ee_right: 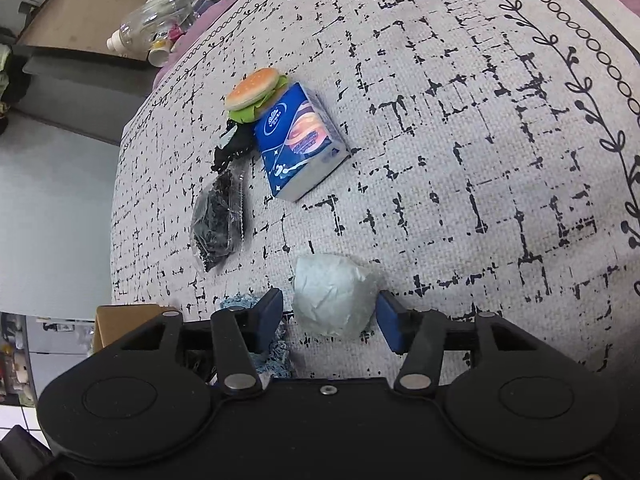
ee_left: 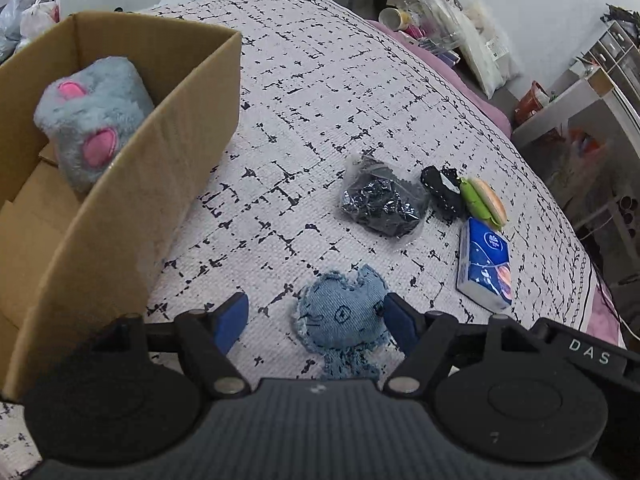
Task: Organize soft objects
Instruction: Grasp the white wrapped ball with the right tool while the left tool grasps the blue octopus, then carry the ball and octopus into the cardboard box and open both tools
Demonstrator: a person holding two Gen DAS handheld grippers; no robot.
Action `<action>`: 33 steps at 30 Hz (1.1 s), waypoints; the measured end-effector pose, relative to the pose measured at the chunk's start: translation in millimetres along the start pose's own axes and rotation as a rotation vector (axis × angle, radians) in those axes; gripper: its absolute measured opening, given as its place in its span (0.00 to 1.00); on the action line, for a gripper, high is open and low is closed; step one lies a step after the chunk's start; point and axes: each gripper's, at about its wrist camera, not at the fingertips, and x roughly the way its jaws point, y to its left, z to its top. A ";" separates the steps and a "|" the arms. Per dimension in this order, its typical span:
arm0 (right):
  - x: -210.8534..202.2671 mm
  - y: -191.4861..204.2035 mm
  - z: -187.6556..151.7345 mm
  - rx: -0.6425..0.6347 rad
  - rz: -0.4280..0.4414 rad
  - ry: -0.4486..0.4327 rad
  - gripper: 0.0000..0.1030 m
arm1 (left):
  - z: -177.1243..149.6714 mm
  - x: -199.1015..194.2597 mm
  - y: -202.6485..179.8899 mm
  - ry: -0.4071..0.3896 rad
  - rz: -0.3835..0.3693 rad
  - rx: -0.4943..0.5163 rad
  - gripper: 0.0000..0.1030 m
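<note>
A frayed denim plush (ee_left: 340, 320), flat and rough-edged, lies on the bed (ee_left: 360, 100) between the pads of the left gripper (ee_left: 316, 322), whose jaws stand wide and are not seen to press on it. A crinkled, rounded white bundle in clear wrap (ee_right: 332, 294) sits between the pads of the right gripper (ee_right: 329, 318); a gap shows on each side, so nothing is judged held there.

Only one item is seen stowed: a fluffy grey plush with pink patches (ee_left: 94, 120) rests inside the corrugated cardboard box (ee_left: 120, 208) at the left. The task is therefore judged to be at an early stage.

Further out, left on the woven, black-flecked cover, are a glossy bag of black material (ee_left: 382, 204), a black stitched piece (ee_left: 442, 192), a squashy toy hamburger (ee_left: 484, 202) and a blue tissue pack (ee_left: 486, 264) with smooth printed film.
</note>
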 end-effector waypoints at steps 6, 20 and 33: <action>7.6 0.3 2.2 -0.063 0.020 -0.010 0.44 | -3.2 5.0 -7.0 -0.013 -0.040 0.021 0.50; -7.1 6.5 -4.5 -0.171 0.025 -0.051 0.41 | -6.3 -20.8 4.0 -0.057 -0.113 -0.044 0.12; -70.0 29.3 -23.3 -0.205 0.073 -0.161 0.41 | 0.6 -88.2 3.8 -0.175 -0.227 0.010 0.11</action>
